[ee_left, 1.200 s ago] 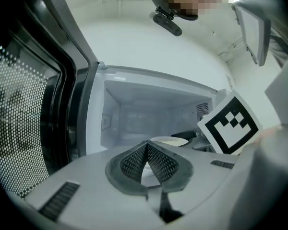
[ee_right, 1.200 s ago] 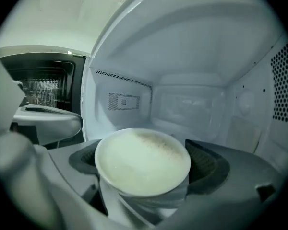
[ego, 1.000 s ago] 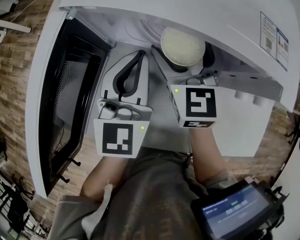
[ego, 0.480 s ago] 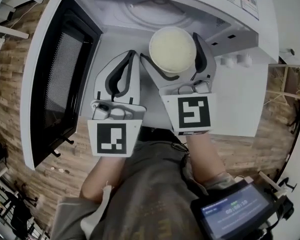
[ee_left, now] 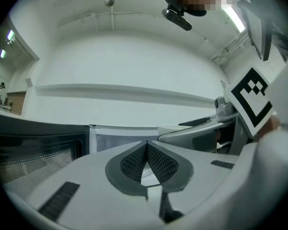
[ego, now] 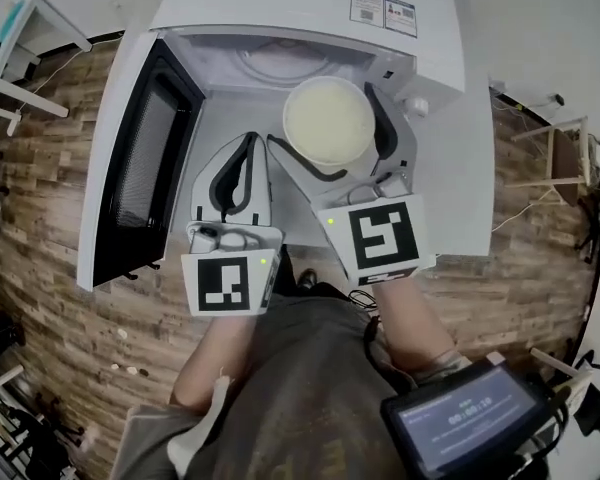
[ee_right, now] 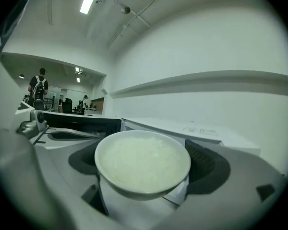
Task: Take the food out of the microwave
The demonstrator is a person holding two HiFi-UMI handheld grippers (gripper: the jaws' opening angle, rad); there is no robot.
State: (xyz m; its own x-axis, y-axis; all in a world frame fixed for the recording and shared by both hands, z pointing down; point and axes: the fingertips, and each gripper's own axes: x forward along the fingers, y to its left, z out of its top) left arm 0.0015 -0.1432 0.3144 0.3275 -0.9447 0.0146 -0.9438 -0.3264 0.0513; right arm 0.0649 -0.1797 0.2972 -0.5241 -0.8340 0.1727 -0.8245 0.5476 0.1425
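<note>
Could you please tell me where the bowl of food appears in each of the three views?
Head view: the bowl sits upper centre, between the right gripper's jaws.
Left gripper view: not in it.
Right gripper view: bowl at centre, between the jaws.
Shared landmark: the open microwave.

Both the left tool [ego: 252, 140] and the right tool [ego: 325, 118] look to me like smooth, matt, grey-white plastic. Their pads [ee_left: 133, 163] are dark, finely ribbed and rubbery-looking. The bowl [ee_right: 140, 191] has a glossy white wall, ceramic or hard plastic, I can't tell which. The food [ee_right: 141, 159] in it is pale, matt and slightly grainy. The microwave [ego: 310, 13] casing is smooth white with a soft sheen. Its door [ego: 140, 168], on the left, is glossy black with perforated metal mesh. The floor [ego: 40, 228] is grainy wood planking, and the desk [ego: 470, 198] is plain smooth white.
</note>
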